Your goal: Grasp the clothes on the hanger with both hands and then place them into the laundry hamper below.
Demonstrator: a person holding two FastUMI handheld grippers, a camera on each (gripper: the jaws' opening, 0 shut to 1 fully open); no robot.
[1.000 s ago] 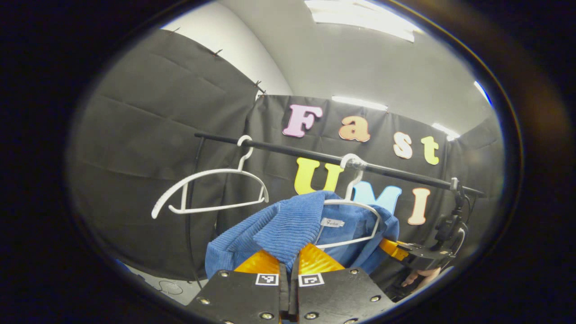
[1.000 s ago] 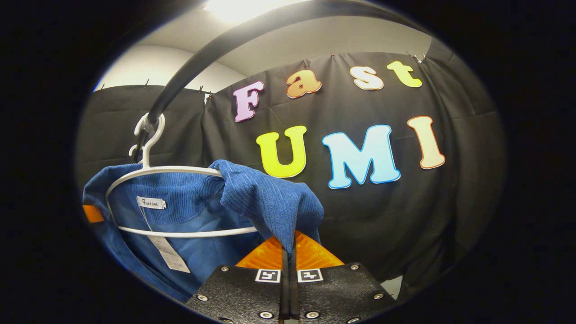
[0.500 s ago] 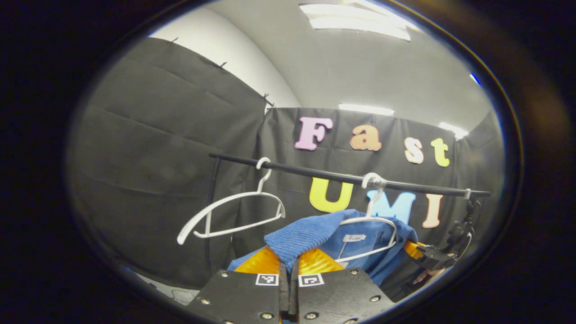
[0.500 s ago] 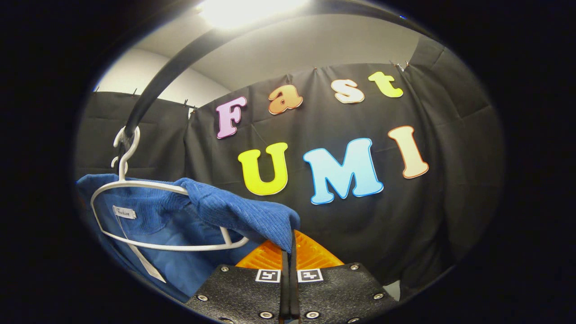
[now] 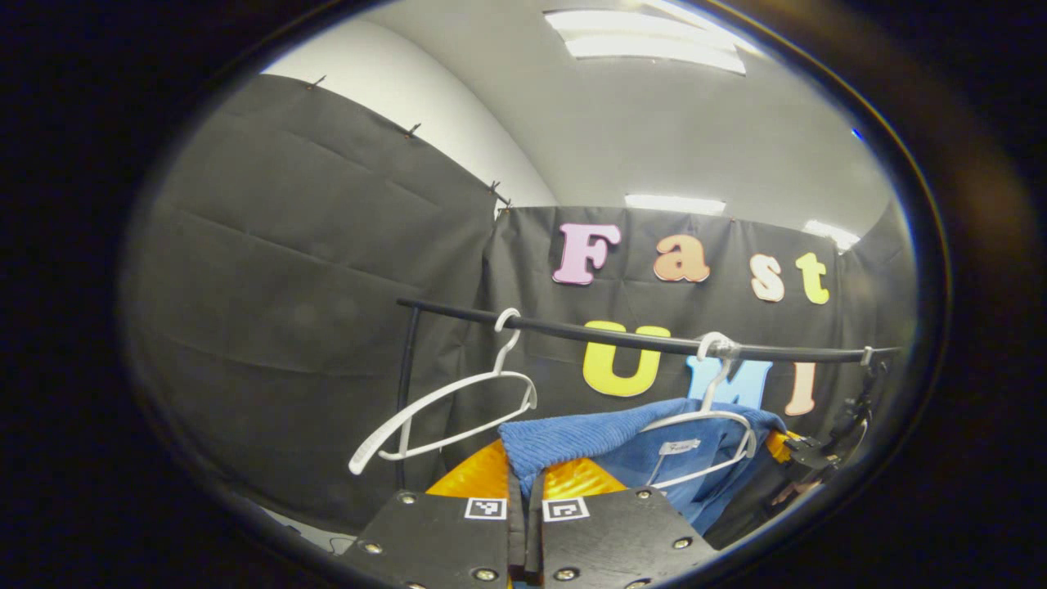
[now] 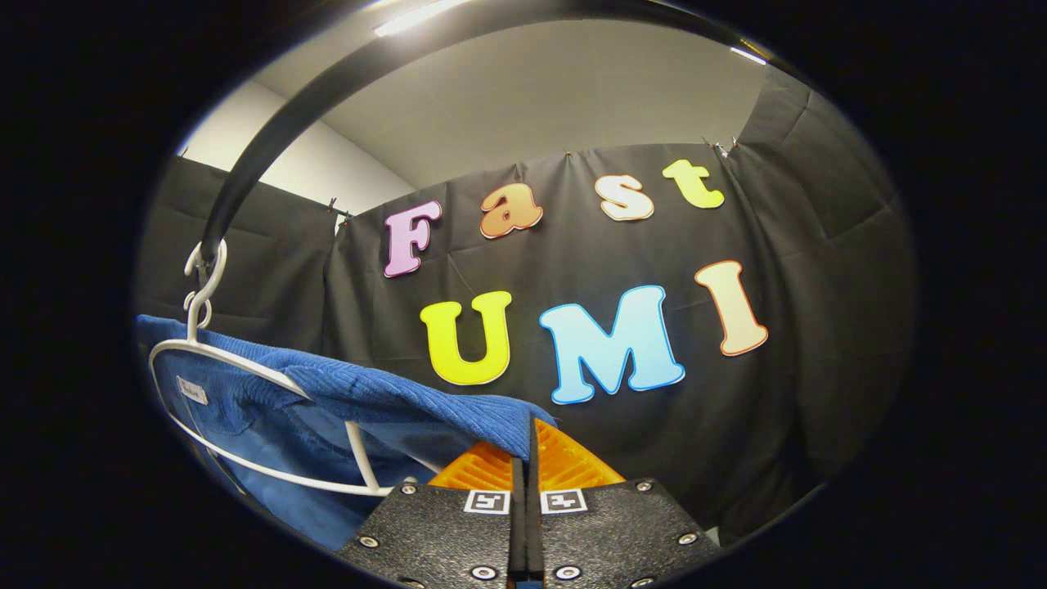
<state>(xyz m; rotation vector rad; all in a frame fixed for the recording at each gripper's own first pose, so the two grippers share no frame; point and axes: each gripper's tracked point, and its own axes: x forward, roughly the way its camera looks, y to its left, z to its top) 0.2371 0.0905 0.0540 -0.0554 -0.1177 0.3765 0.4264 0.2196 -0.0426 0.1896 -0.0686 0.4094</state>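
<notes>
1. Ribbed blue garment point(image 5: 589, 433) drapes over a thin white hanger point(image 5: 712, 425) on the black rail point(image 5: 622, 337).
2. Left gripper point(image 5: 524, 483) and right gripper point(image 6: 524, 458) each pinch a fold.
3. Its lower part is cut off.

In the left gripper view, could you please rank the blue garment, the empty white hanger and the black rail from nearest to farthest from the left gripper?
1. Blue garment: pinched between the left gripper's fingers.
2. Empty white hanger: up-left.
3. Black rail: behind, highest.
</notes>
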